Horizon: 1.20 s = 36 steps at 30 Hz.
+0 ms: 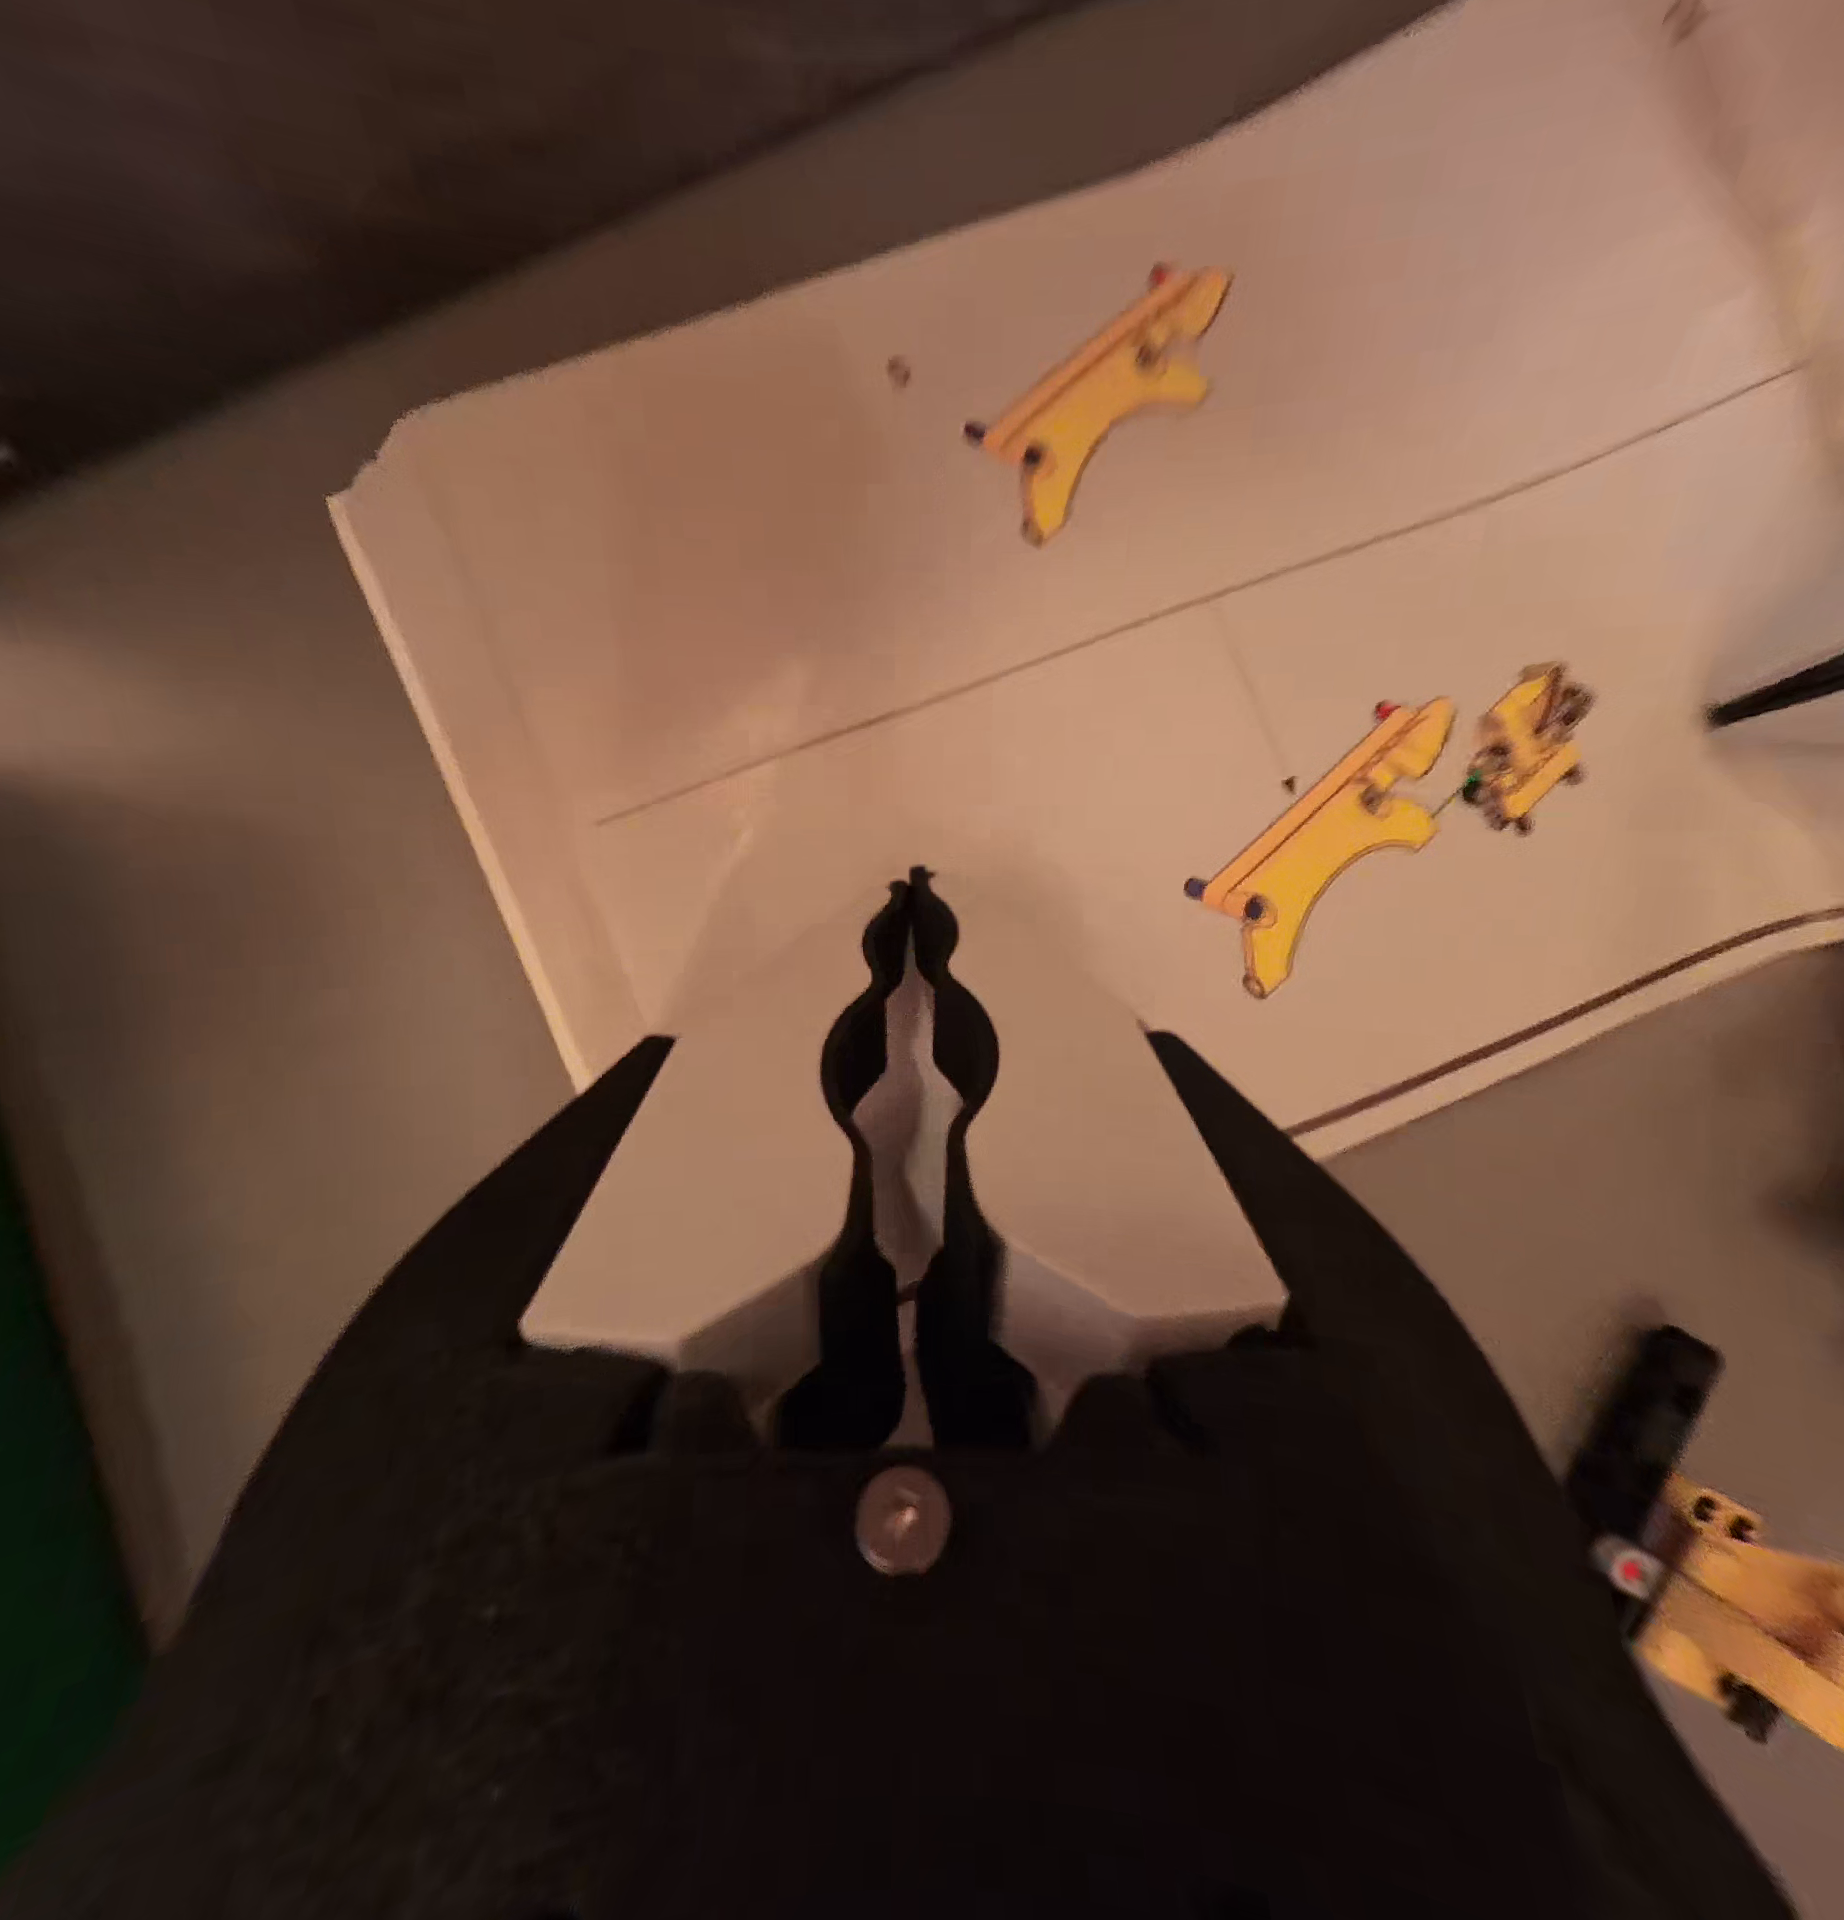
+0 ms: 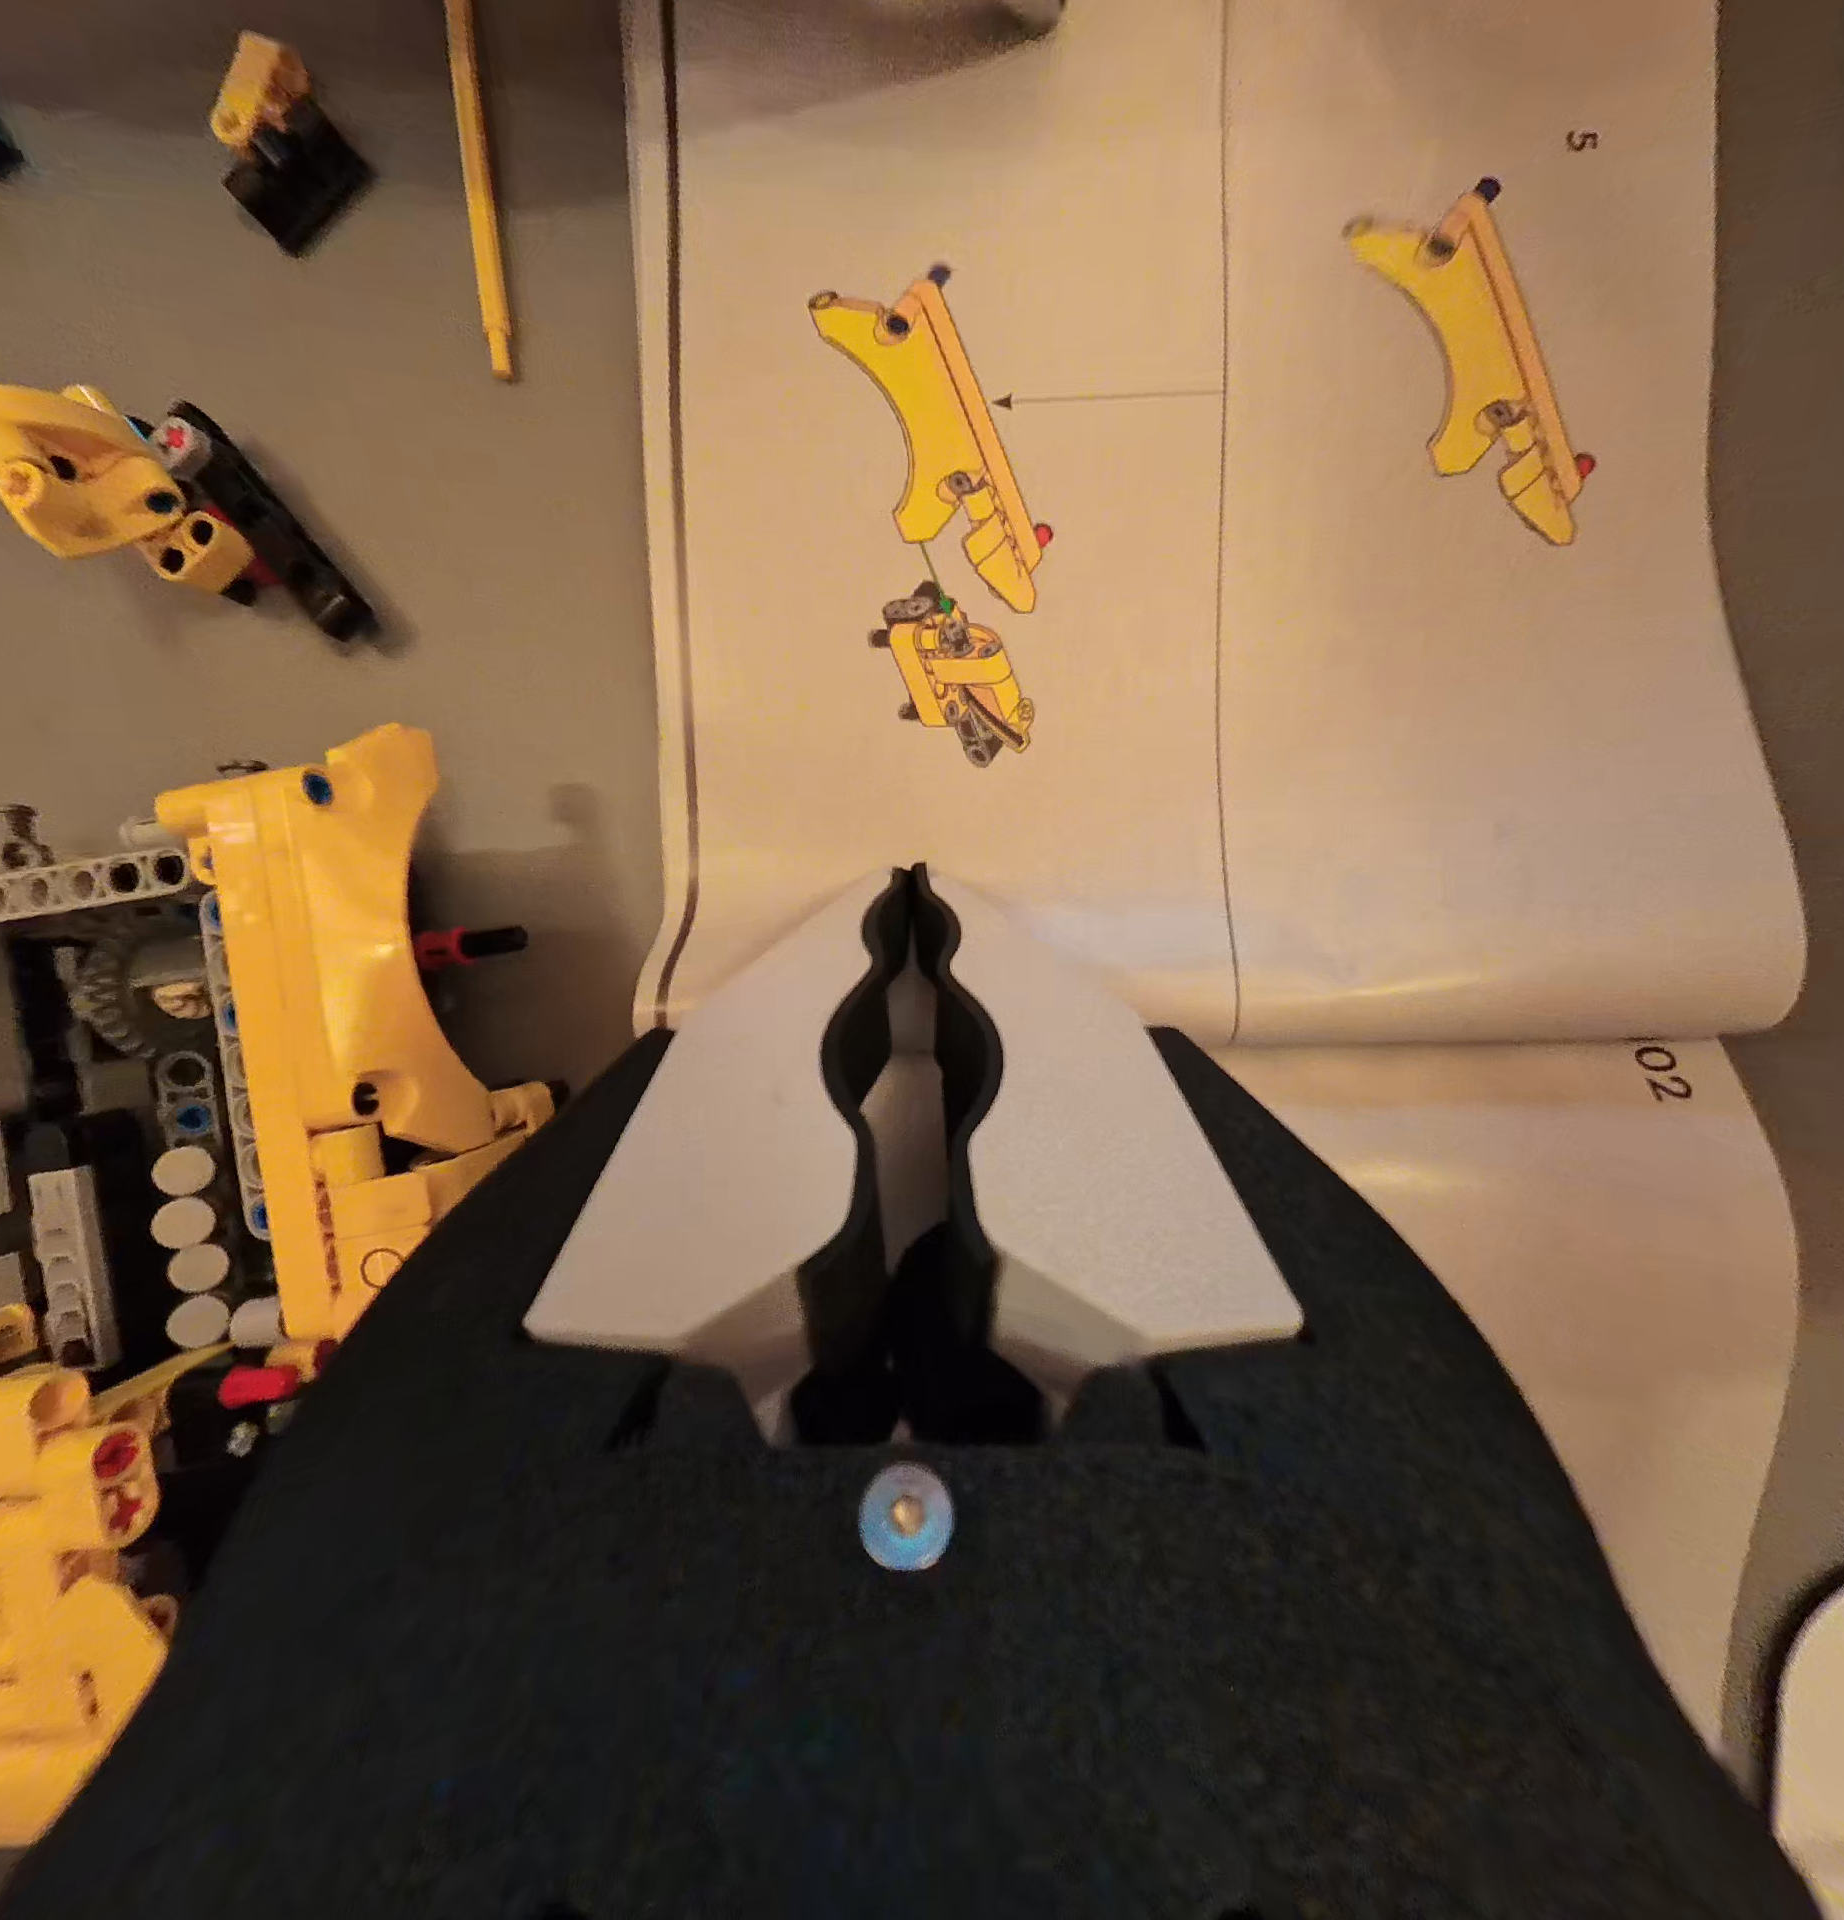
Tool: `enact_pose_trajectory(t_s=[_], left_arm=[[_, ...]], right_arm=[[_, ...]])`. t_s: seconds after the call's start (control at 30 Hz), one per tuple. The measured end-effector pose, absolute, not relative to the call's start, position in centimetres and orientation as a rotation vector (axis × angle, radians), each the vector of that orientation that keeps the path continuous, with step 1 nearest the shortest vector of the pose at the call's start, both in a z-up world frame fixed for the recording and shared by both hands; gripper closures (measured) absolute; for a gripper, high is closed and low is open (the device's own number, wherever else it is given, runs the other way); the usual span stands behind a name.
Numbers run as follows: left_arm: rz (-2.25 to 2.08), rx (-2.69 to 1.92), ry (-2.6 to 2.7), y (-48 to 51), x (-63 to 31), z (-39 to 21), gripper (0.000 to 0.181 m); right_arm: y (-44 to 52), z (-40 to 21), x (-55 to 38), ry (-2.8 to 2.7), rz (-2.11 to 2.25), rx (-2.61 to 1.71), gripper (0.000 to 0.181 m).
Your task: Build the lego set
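Note:
My left gripper (image 1: pixel 913 883) is shut and empty, above the near edge of the open instruction booklet (image 1: pixel 793 582). My right gripper (image 2: pixel 913 875) is shut and empty, above the same booklet (image 2: pixel 1417 727), whose pages show yellow part drawings. The big yellow and grey lego build (image 2: pixel 305 1018) lies on the grey table left of the right gripper. A small yellow and black sub-assembly (image 2: pixel 149 499) lies farther up the table; it also shows at the right edge of the left wrist view (image 1: pixel 1728 1600). A thin dark tip, perhaps the other gripper (image 1: pixel 1801 696), enters the left wrist view at right.
A long thin yellow axle (image 2: pixel 482 187) lies beside the booklet's left edge. A small yellow piece on a black plate (image 2: pixel 284 145) sits at the top left. More yellow lego parts (image 2: pixel 45 1538) are at the lower left. A white round object (image 2: pixel 1832 1745) is at the lower right. Left tips to right tips: about 15 cm.

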State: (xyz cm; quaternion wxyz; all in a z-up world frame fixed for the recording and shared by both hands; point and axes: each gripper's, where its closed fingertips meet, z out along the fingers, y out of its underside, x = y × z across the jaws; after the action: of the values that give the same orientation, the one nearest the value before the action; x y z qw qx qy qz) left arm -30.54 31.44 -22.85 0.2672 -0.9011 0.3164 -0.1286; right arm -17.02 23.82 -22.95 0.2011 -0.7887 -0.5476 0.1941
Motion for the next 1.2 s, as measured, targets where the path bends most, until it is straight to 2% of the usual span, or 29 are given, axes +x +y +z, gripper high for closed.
enact_pose_trajectory(t_s=[0.13, 0.27, 0.43, 0.6, 0.73, 0.9, 1.1, 1.2], left_arm=[[-0.321, -2.446, 0.856, 31.3, -31.2, -23.0, 0.181], [-0.343, -2.438, 0.833, 31.3, -31.2, -23.0, 0.181], [-0.347, -2.435, 0.843, 31.2, -31.0, -23.1, 0.181], [-0.381, -2.437, 0.837, 31.2, -30.9, -23.1, 0.181], [-0.37, -2.435, 0.839, 31.2, -31.1, -23.1, 0.181], [-0.378, -2.437, 0.846, 31.2, -31.0, -23.1, 0.181], [-0.395, -2.422, 0.838, 31.2, -30.9, -23.1, 0.181], [-0.369, -2.42, 0.844, 31.2, -30.9, -23.1, 0.181]], right_arm=[[24.4, -20.8, -17.6, -1.502, 0.728, -2.177, 0.181], [32.3, -18.6, -15.3, -1.214, 0.451, -2.022, 0.181], [33.8, -23.0, -13.1, -1.229, 0.266, -2.084, 0.181], [33.9, -22.3, -13.1, -1.157, 0.311, -2.068, 0.181], [29.6, -19.4, -16.1, -1.293, 0.504, -1.95, 0.181], [23.2, -21.4, -17.4, -1.547, 0.641, -2.033, 0.181], [23.1, -23.2, -17.1, -1.513, 0.574, -2.072, 0.181], [23.0, -20.4, -16.7, -1.465, 0.478, -2.042, 0.181]])
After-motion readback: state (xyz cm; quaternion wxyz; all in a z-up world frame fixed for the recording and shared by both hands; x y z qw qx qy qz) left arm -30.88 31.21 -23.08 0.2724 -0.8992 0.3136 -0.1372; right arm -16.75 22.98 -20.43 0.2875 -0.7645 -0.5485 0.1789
